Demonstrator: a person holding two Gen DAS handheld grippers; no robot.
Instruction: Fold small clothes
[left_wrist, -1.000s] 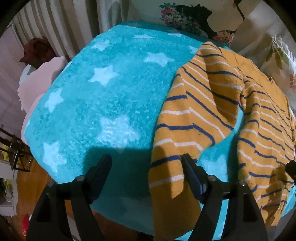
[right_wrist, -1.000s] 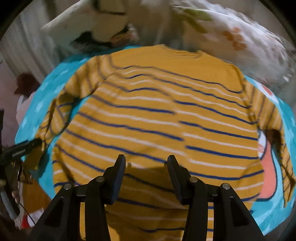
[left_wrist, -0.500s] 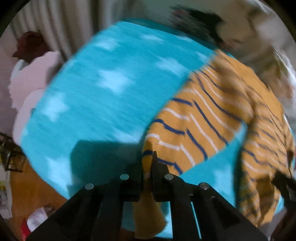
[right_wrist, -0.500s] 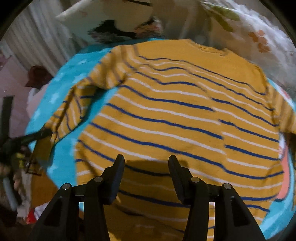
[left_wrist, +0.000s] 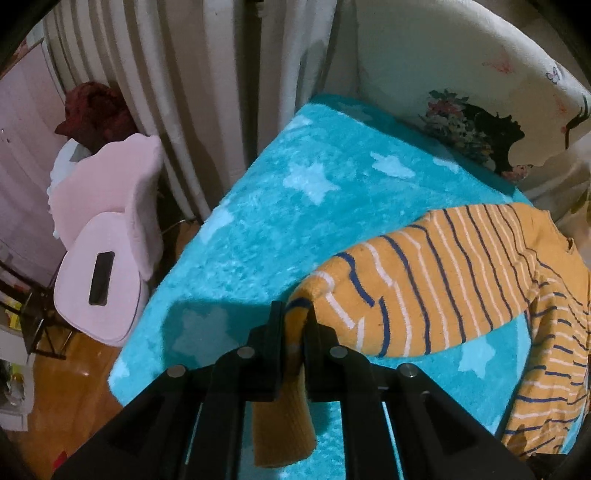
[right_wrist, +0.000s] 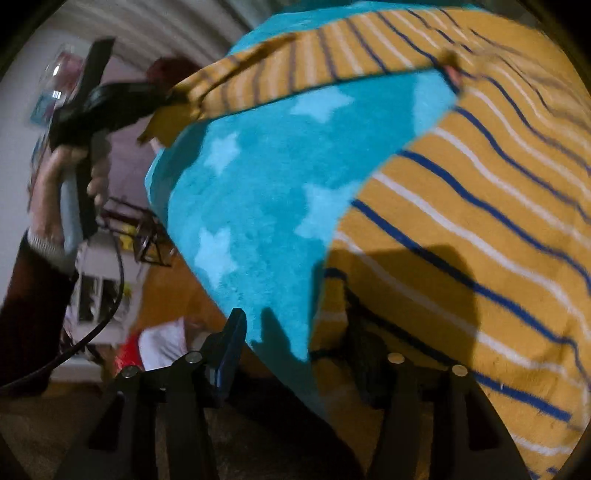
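At bottom centre of the left wrist view, the left gripper (left_wrist: 294, 325) is clamped on the sleeve (left_wrist: 413, 284) of the striped sweater (right_wrist: 480, 229), its cuff hanging below the fingers. Low in the right wrist view, the right gripper (right_wrist: 295, 343) stands apart-jawed at the sweater's hem. Beneath both spreads the turquoise star blanket (left_wrist: 295, 206); a pink chair (left_wrist: 107, 236) sits at left.
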